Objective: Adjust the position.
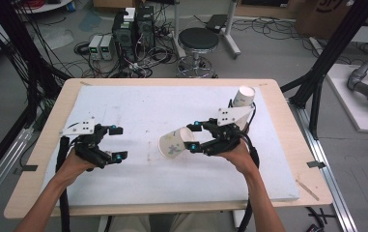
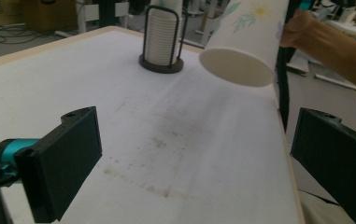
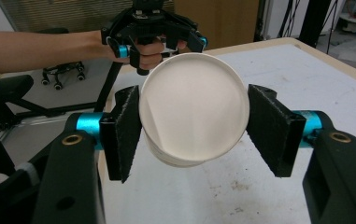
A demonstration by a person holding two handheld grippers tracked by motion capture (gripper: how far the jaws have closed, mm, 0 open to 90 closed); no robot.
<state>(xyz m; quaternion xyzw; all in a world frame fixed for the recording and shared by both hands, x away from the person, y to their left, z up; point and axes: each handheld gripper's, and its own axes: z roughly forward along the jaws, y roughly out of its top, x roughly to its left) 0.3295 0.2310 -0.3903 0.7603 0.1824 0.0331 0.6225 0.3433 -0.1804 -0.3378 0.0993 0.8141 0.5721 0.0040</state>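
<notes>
High view shows your right claw (image 1: 191,137) pinching the paper cup (image 1: 173,144) mid-desk, left claw (image 1: 116,142) spread; keep squeezing gently.

Table layout at inspection.
Paper cup (image 1: 174,143) held at centre above white mat (image 1: 138,183); cup holder (image 1: 243,99) stands at far right.

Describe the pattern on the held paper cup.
White paper cup with flowers and green leaves, clearest in the left gripper view.

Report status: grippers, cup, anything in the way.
Right gripper shut on paper cup, cup held on its side above the table. Left gripper open, nothing between the jaws. Cup dispenser well apart.
</notes>
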